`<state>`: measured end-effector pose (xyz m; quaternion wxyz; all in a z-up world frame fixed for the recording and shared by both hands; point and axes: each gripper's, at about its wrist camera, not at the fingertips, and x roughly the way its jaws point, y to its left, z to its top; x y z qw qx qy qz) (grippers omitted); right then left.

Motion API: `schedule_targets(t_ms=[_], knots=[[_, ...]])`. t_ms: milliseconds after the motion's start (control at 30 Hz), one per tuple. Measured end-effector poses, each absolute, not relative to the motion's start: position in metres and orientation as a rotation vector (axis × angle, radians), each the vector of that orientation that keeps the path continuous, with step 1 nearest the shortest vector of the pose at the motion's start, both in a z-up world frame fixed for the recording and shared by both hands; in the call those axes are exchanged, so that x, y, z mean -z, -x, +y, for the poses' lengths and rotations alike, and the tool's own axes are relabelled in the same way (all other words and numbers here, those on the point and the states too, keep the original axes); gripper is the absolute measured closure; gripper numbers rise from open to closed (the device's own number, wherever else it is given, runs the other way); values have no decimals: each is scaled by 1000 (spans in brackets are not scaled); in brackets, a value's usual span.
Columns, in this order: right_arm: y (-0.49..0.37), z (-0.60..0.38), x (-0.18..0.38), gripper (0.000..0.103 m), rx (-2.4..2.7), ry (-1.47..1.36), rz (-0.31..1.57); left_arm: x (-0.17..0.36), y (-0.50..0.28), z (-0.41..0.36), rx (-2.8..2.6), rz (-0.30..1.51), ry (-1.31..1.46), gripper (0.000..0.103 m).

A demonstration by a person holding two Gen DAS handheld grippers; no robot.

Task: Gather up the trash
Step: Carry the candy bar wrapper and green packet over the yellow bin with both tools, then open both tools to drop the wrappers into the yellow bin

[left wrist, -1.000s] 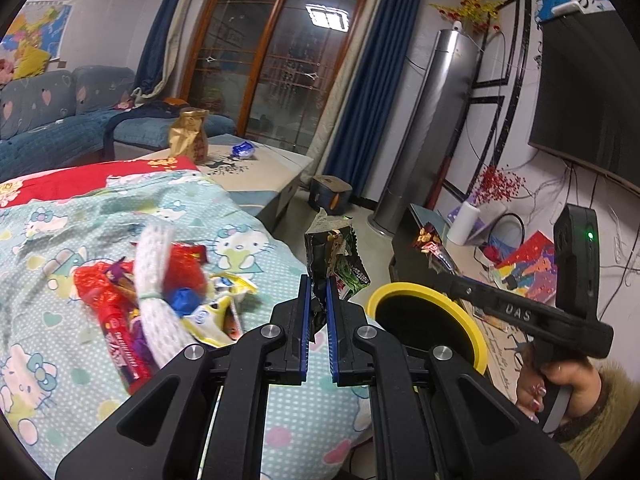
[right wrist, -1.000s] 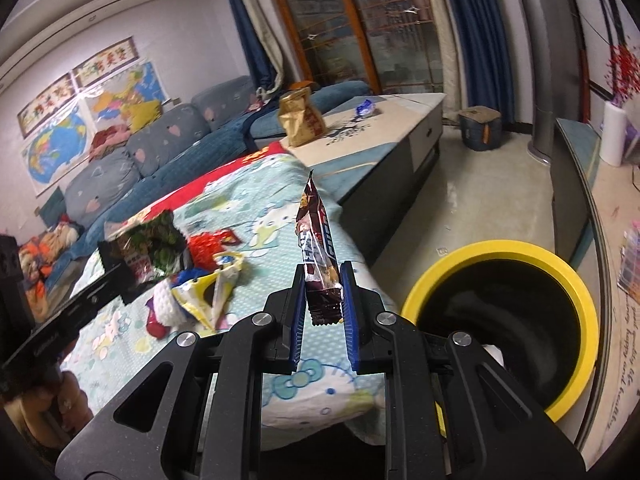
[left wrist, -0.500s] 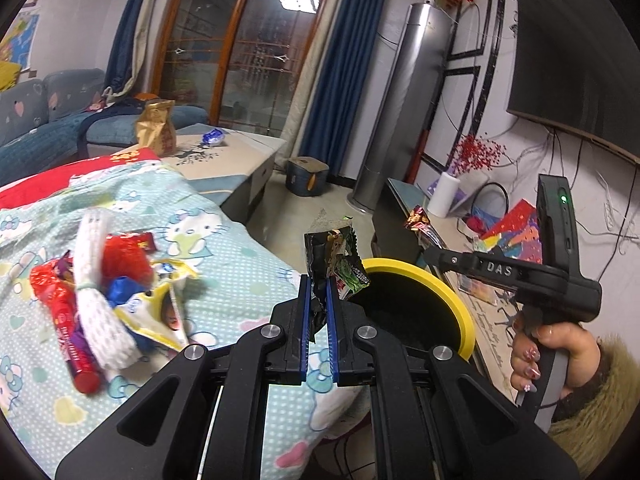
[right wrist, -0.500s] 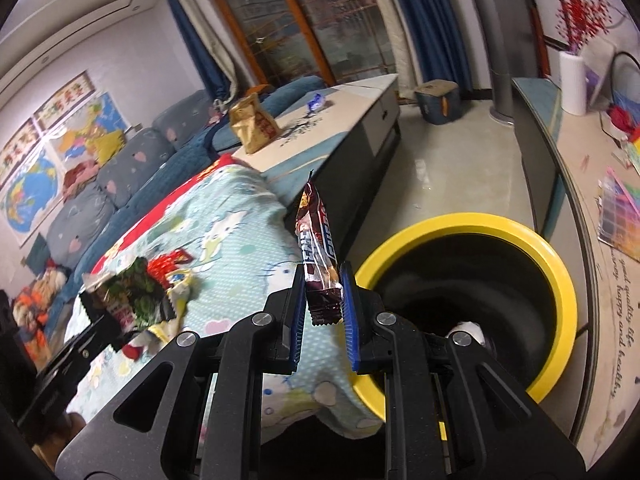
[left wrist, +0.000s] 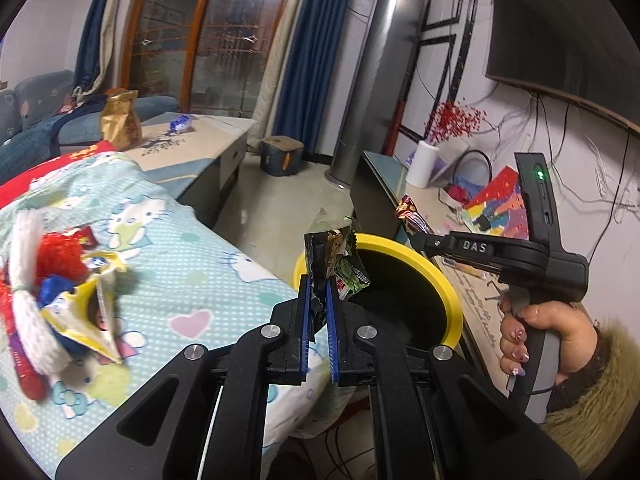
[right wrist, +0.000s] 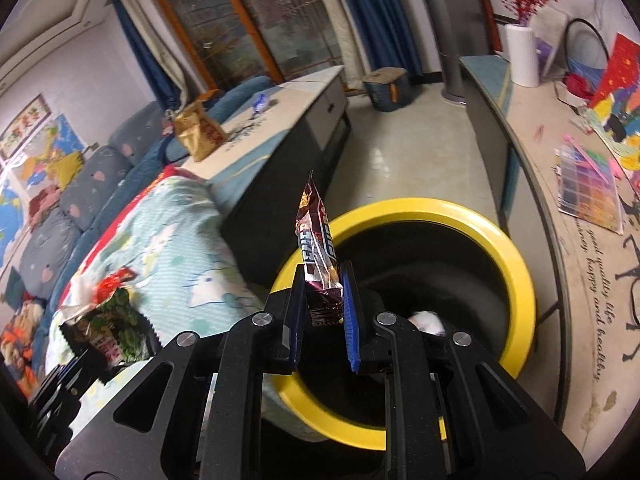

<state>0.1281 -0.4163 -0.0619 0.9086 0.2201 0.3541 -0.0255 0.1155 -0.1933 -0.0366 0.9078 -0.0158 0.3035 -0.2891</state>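
Both grippers have swung in from the bed toward the bin [right wrist: 516, 264]. Left gripper [left wrist: 318, 316] is clamped on a crumpled green wrapper [left wrist: 340, 260] at the yellow rim. Right gripper [right wrist: 323, 312] pinches a brown wrapper [right wrist: 316, 240] upright over the bin's mouth. More trash [left wrist: 60, 296] lies on the bed [left wrist: 192, 264].

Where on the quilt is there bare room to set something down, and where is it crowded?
Free: the quilt between the trash pile and the yellow bin, toward the near edge. Crowded: the pile itself, at the left of the left wrist view.
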Motion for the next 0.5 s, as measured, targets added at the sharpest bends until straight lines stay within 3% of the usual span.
schedule_targets(t_ms=[500], knots=[[-131,-460,101,91,157,-518,806,69,-131,-255,674,704,-61,96]])
